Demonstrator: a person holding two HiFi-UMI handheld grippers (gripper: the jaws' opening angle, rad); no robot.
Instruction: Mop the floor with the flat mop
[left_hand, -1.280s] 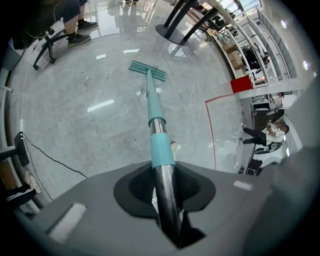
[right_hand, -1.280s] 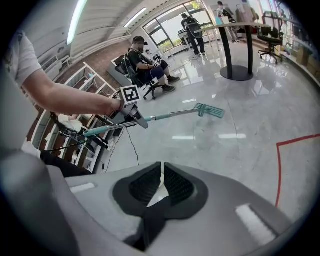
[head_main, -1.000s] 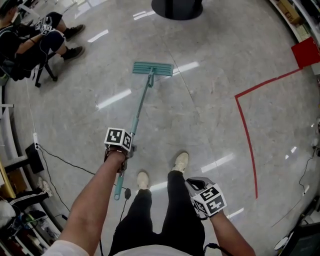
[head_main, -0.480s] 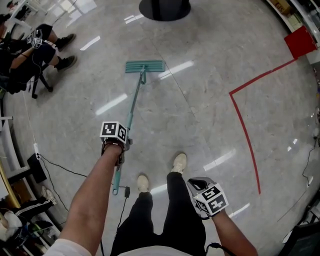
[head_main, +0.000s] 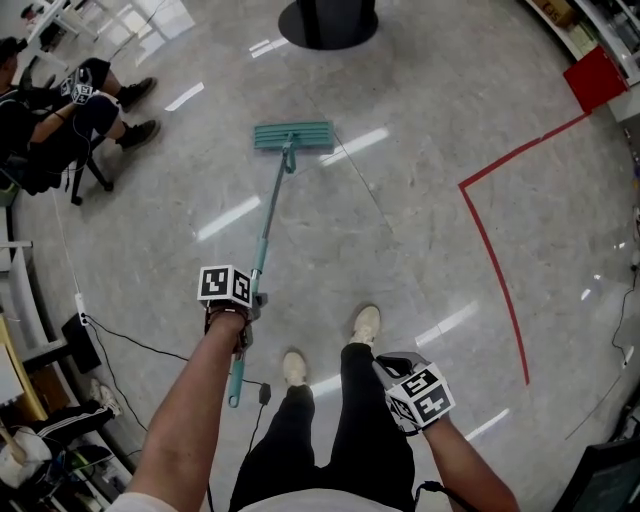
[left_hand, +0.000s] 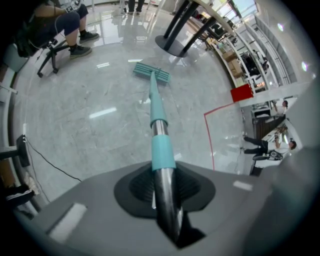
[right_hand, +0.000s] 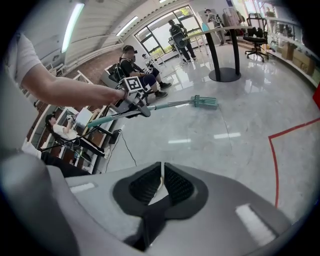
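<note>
The flat mop lies with its teal head (head_main: 293, 136) flat on the grey floor ahead of me. Its thin handle (head_main: 265, 225) runs back toward my left side. My left gripper (head_main: 245, 305) is shut on the handle's steel part, just behind a teal sleeve (left_hand: 161, 150); the handle's end sticks out behind it. In the left gripper view the head (left_hand: 151, 72) shows far down the shaft. My right gripper (head_main: 392, 368) hangs by my right leg, shut, with nothing between its pads (right_hand: 175, 187). From there I see the left gripper (right_hand: 132, 95) and the mop head (right_hand: 205, 102).
A person sits on a chair (head_main: 50, 120) at the far left. A black round table base (head_main: 328, 22) stands beyond the mop. A red tape line (head_main: 490, 240) and a red square (head_main: 598, 78) mark the floor at right. A black cable (head_main: 130, 335) trails at left. My shoes (head_main: 365, 322) are below.
My left gripper has risen slightly with the mop handle in it, and the mop head stays flat on the floor. The right gripper has kept still.
</note>
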